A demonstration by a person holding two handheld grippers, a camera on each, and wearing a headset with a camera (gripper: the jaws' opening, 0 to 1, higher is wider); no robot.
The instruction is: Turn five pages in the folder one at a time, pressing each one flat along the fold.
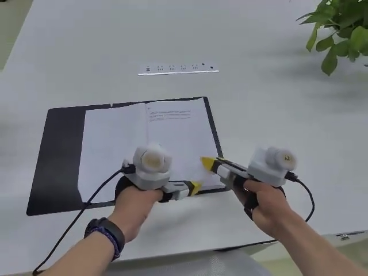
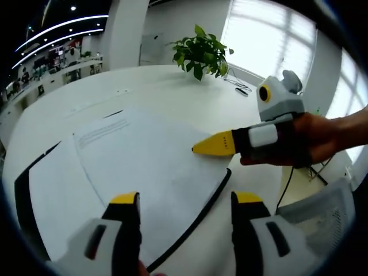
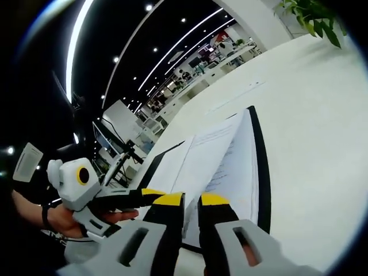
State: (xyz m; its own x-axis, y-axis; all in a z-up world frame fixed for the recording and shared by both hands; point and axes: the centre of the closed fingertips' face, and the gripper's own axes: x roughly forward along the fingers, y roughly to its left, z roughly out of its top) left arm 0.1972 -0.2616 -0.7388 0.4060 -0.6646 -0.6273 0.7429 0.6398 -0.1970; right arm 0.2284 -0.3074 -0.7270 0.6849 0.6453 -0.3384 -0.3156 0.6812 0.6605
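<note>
White counter [image 1: 259, 115], big and mostly bare: plenty of sweep room left, right and far. Black folder [image 1: 54, 172] open flat at the near middle, its near edge close to the counter's near edge, so little slack on that side. Left half: bare cover, then a white sheet. Right half: top page [image 1: 184, 135], a few printed lines at its far end. Potted plant [image 1: 339, 29] far right and socket strip [image 1: 178, 69] beyond the folder, both well apart from any page swing.

Right claw [image 3: 191, 200] at the top page's near right corner, nearly closed, seemingly nipping the sheet's free edge. Corner grip probably for peeling off one sheet alone. Sheet slightly raised off the cover there, going by the left gripper view.

Left claw [image 2: 187, 199] wide open, holding nothing, hovering over the folder's near edge just left of the right claw. Likely parked for pressing along the fold.

Judged start of a turn. Leftward arc over the spine unobstructed. Main risk: two sheets caught together.
</note>
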